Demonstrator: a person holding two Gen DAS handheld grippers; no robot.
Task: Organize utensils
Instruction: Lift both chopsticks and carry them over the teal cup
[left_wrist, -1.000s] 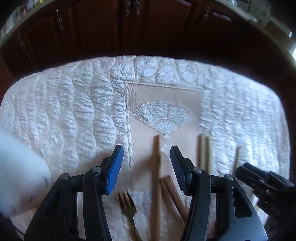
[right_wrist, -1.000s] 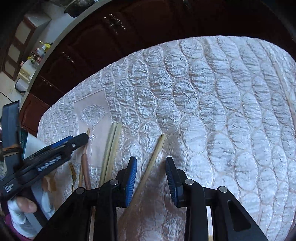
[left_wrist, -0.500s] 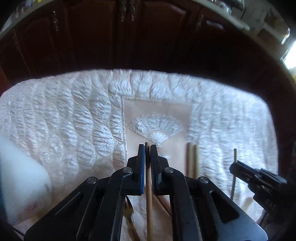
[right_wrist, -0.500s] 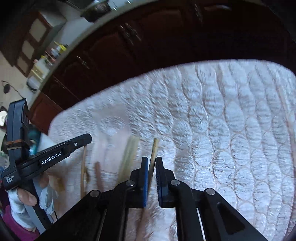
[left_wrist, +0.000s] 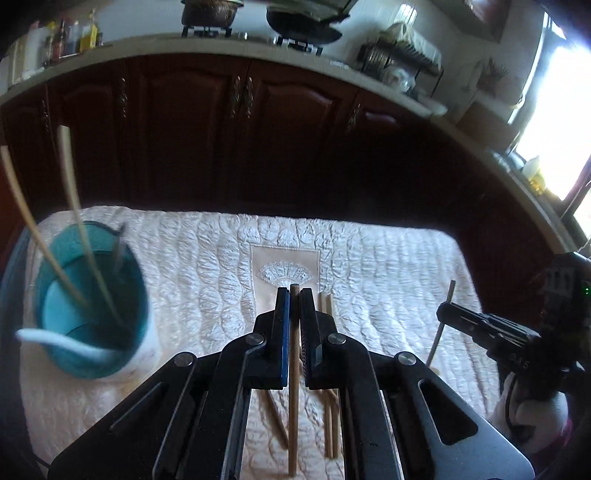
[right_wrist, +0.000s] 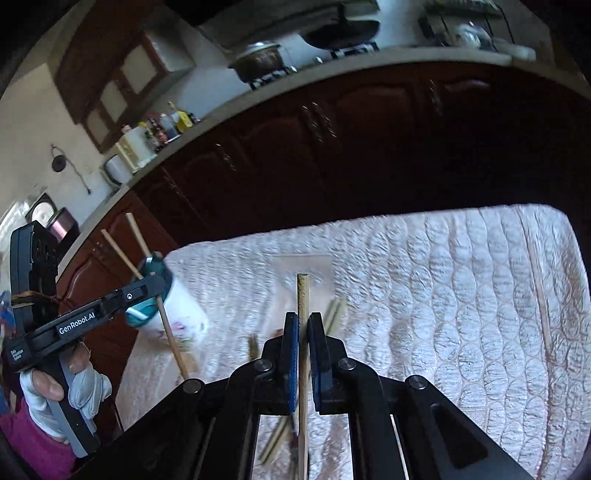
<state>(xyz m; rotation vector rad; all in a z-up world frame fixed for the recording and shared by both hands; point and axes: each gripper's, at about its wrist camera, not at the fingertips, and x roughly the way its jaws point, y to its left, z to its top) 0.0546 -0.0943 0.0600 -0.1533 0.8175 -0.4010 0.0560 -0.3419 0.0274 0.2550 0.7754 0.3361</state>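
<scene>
My left gripper (left_wrist: 291, 295) and right gripper (right_wrist: 303, 321) have each just clamped a chopstick (left_wrist: 293, 369) and lifted it off the table (left_wrist: 203, 266). Next, I judge, the cup (left_wrist: 92, 310) at far left.

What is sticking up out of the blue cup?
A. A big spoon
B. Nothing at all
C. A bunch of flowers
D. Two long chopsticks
D. Two pale chopsticks lean up out of the blue cup at the left of the table, as the left wrist view shows, with no spoon or flowers in it.
</scene>
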